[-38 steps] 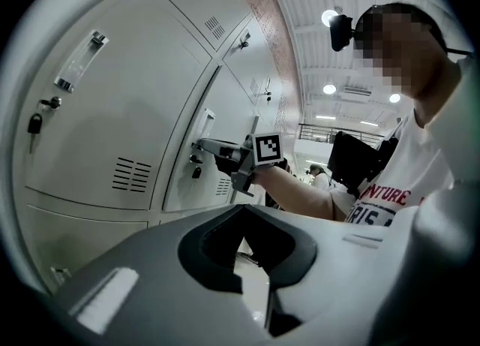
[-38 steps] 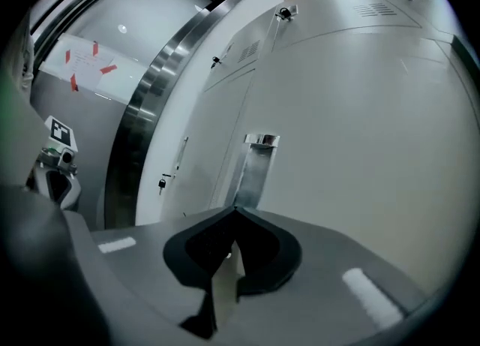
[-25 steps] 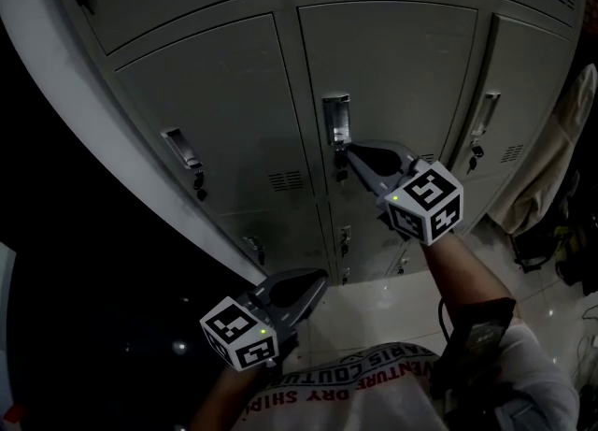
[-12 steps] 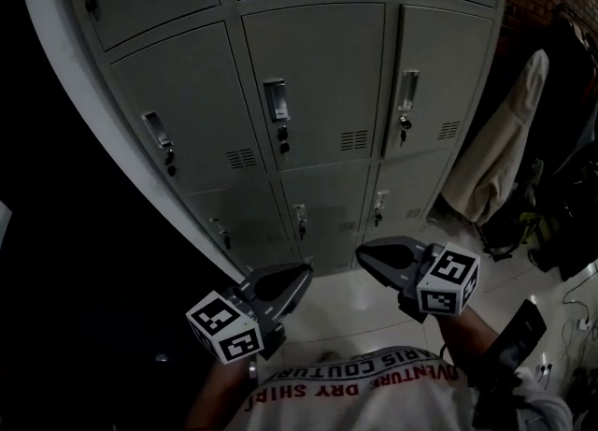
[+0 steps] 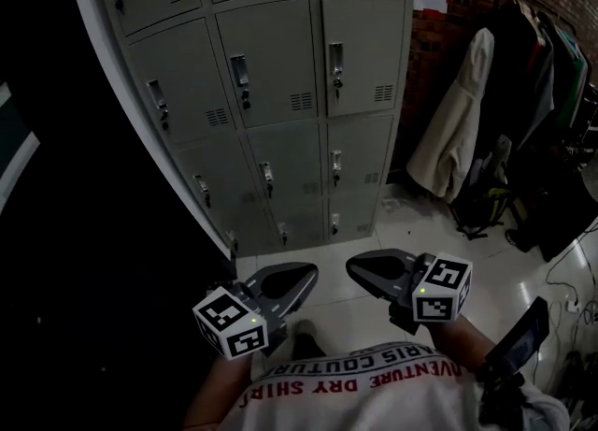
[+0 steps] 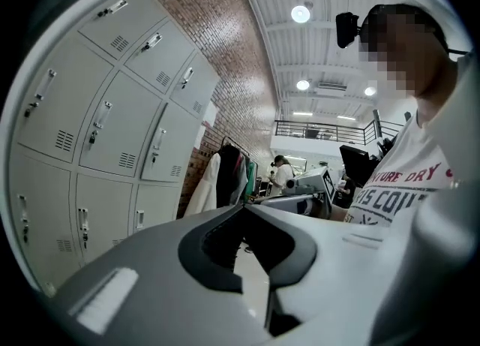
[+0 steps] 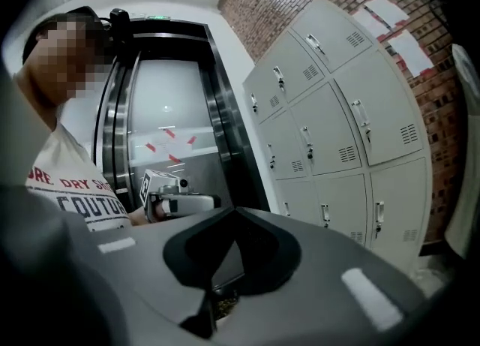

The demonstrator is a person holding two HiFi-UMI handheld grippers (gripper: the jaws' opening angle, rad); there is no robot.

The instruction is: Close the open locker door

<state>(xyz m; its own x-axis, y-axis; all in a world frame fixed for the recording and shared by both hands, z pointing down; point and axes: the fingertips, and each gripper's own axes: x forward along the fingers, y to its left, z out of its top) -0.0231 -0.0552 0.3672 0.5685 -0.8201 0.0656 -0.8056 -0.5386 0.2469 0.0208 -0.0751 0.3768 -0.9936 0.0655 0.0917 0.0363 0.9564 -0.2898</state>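
The bank of grey lockers [image 5: 280,93] fills the upper left. Every locker door [image 5: 271,60] in view sits flush in its frame. Past the lockers' left edge all is black and unreadable. Pale floor [image 5: 402,233] lies open in front of them, and hanging coats [image 5: 453,130] crowd its right side. The left tool [image 5: 306,277] and right tool [image 5: 355,266] hover low, well apart from the lockers, each with its jaws together on nothing.

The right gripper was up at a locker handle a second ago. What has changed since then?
The right gripper has pulled back from the lockers and down to the person's waist, beside the left gripper. The view has backed off too, showing more lockers and the whole hanging coat. The left gripper stayed low; both sets of fingers stay together, holding nothing, and the doors look shut.
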